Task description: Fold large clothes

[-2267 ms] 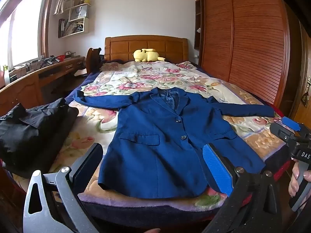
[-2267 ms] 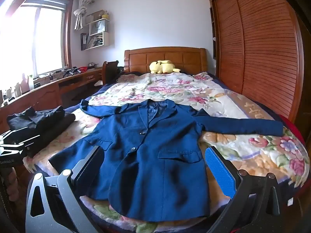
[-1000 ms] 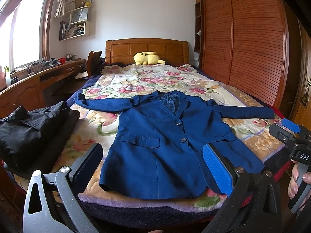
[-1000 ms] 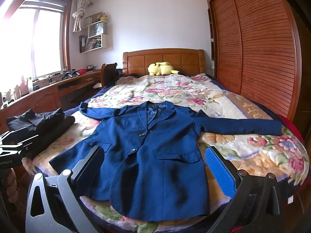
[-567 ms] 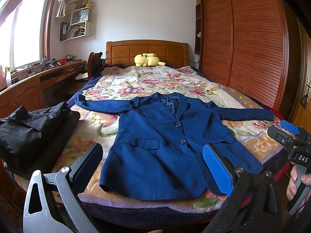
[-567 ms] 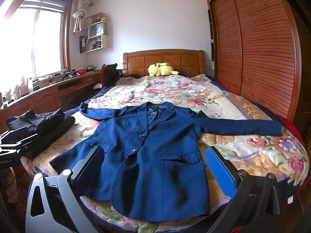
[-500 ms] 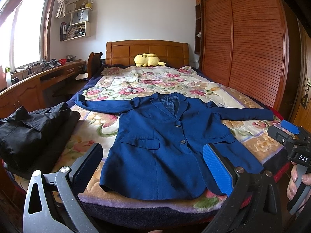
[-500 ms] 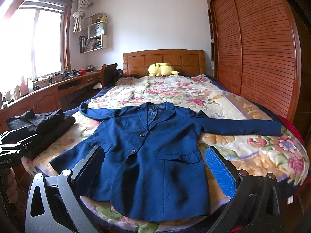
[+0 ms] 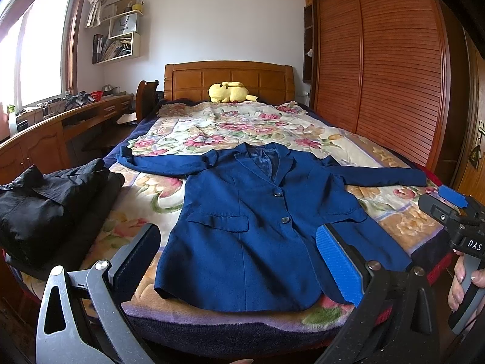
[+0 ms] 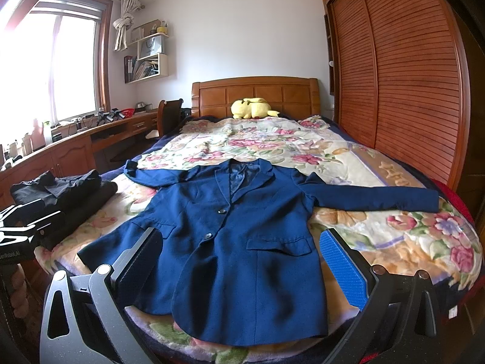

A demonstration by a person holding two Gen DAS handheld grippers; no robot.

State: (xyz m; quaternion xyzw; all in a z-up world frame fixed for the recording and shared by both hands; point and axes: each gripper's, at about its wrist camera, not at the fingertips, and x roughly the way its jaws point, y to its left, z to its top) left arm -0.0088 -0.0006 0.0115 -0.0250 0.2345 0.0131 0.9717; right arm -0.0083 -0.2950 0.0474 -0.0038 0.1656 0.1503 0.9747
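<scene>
Both cameras have tilted slightly since earlier; nothing on the floral bed [image 9: 212, 127] shifted. Ahead of both tongs, the blue blazer [image 9: 257, 227] lies flat, sleeves spread. Left gripper [image 9: 239, 261] and right gripper [image 10: 242, 264] hover released, jaws wide apart, empty.

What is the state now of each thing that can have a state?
Blue jacket: unfolded, flat on the bed, buttoned, sleeves spread.
Black clothes: piled at the bed's edge.
Left gripper: open, empty.
Right gripper: open, empty.
Wardrobe doors: shut.
</scene>
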